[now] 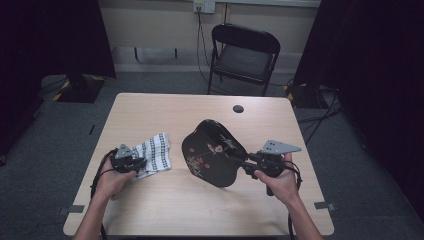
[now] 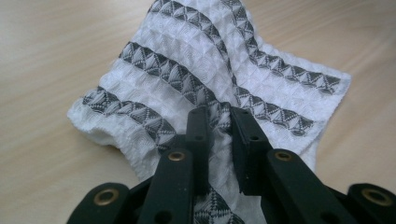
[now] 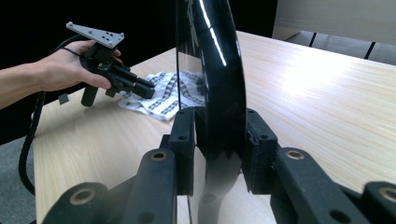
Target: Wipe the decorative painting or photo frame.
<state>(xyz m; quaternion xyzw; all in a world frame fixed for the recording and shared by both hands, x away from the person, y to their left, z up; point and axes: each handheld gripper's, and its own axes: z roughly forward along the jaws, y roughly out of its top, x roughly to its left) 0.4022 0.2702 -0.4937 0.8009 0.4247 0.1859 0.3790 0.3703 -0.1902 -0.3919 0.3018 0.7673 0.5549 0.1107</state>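
A white waffle cloth (image 1: 155, 150) with grey patterned stripes lies crumpled on the left half of the wooden table (image 1: 165, 205). My left gripper (image 1: 141, 163) rests at its near edge, shut on a raised fold of the cloth (image 2: 196, 65); the pads (image 2: 198, 126) pinch the fabric between them. A glossy black plate (image 1: 212, 152) with a painted flower motif stands tilted on its edge at the table's middle right. My right gripper (image 1: 239, 161) is shut on its rim. In the right gripper view the plate (image 3: 219, 56) rises edge-on between the jaws, with the left gripper (image 3: 148, 88) and cloth (image 3: 163, 95) beyond.
A black folding chair (image 1: 245, 52) stands behind the table's far edge. A small dark round grommet (image 1: 238, 108) sits near the far edge. Dark curtains flank both sides, and cables run over the grey floor at the right.
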